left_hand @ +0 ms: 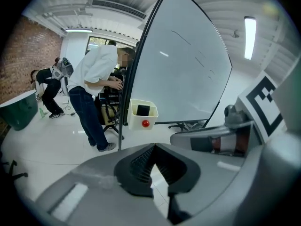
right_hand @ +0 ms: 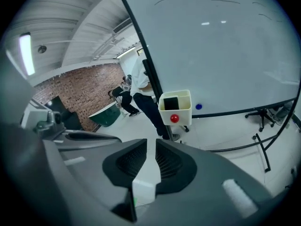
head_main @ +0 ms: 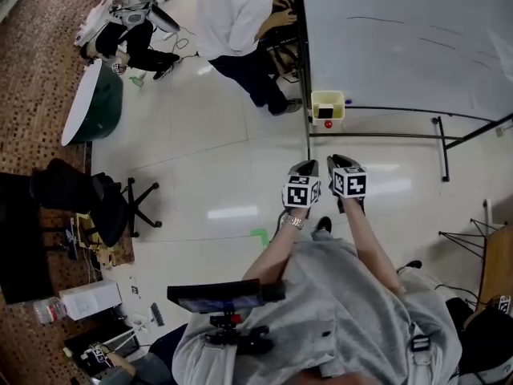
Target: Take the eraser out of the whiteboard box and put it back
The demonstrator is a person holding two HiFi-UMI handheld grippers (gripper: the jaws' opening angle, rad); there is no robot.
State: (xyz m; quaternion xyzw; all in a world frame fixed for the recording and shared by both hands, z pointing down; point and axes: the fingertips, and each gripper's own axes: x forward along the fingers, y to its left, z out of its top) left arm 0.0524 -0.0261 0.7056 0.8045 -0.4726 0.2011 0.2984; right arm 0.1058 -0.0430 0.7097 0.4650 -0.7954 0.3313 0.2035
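left hand-held gripper [left_hand: 154, 146] hangs over the pale floor [head_main: 216, 159] with its two ribbed pads meeting at the tips and nothing between them. right hand-held gripper [right_hand: 151, 144], just beside it, has its pads nearly together, with only a thin slit of floor showing between them, and it grips nothing. both point toward the lower left corner of the whiteboard [head_main: 401, 38] and are well apart from the box [head_main: 327, 104] there.

across the head view from the left, a black chair [head_main: 96, 197] stands near the brick wall [head_main: 32, 70], and beyond it sits a dark green tub [head_main: 103, 103] with a white rim. next comes a person [head_main: 232, 10] in a white shirt and dark trousers, bent over something at the whiteboard's left edge. just right of that person's feet the cream box hangs on the dark post [head_main: 308, 144] at the whiteboard's left side, a red knob [left_hand: 145, 123] on its front. the dark eraser [right_hand: 171, 102] stands inside the box, its top showing in the box's mouth. a small blue dot [right_hand: 198, 107] sits low on the whiteboard just right of the box. the whiteboard fills the right, bearing a few faint pen strokes, and its black feet [head_main: 440, 149] rest on the floor further right.
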